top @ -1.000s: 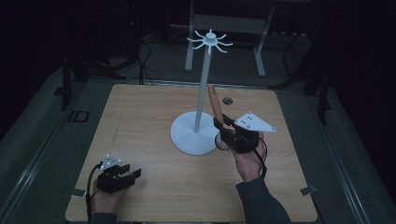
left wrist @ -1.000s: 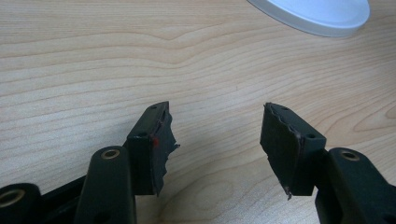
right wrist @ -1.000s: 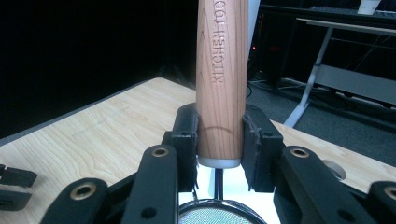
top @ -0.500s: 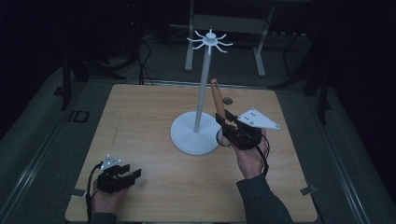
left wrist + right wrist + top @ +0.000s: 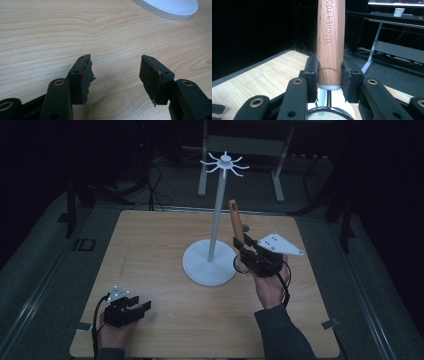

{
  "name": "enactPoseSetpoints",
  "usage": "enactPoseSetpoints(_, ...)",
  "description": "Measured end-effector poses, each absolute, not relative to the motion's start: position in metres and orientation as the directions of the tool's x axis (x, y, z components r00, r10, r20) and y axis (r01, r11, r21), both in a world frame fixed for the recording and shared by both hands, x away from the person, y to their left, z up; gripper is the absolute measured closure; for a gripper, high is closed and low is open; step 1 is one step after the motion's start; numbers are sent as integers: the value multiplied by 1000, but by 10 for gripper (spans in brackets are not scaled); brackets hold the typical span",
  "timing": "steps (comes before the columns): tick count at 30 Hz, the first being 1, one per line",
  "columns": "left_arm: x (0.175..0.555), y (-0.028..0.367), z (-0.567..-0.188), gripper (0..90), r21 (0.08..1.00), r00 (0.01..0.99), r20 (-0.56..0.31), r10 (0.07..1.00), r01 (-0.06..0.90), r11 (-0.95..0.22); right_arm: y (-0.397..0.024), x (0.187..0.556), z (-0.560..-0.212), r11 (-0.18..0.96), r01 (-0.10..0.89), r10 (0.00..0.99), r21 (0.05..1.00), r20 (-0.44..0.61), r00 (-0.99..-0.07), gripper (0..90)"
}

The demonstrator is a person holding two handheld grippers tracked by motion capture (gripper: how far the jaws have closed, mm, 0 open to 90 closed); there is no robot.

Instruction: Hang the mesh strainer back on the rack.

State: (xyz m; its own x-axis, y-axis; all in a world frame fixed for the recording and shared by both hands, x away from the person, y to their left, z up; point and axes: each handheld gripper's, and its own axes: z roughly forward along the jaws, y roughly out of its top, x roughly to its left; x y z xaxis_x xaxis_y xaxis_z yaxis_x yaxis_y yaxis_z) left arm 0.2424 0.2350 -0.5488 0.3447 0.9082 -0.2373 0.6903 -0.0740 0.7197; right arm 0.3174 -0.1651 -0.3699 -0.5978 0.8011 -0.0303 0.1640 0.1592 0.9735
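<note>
My right gripper (image 5: 243,245) is shut on the wooden handle (image 5: 235,220) of a small strainer, just right of the white stand's pole (image 5: 217,215). The handle (image 5: 330,37) points up, with both pads pressed on its lower end. The strainer's wire ring and mesh (image 5: 328,113) hang below the jaws, also seen as a ring (image 5: 240,264) beside the stand's round base (image 5: 209,265). The stand's hooks (image 5: 225,162) spread at its top. My left gripper (image 5: 142,306) rests open at the table's near left, nothing between its jaws (image 5: 116,75).
The wooden table (image 5: 150,250) has bare board between the two hands. The stand's base edge (image 5: 170,7) lies ahead of the left gripper. Dark floor, cables and a metal frame (image 5: 240,145) lie beyond the far edge.
The right gripper has lifted the strainer slightly, and the handle's tip now stands a little higher beside the pole. The left gripper has stayed put.
</note>
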Motion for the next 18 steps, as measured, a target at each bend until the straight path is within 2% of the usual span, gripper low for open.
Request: enactPoseSetpoints(18, 242, 235, -549, 435, 720, 342, -239, 909, 691, -71, -171, 322, -359, 124, 145, 813, 982, -16, -583, 692)
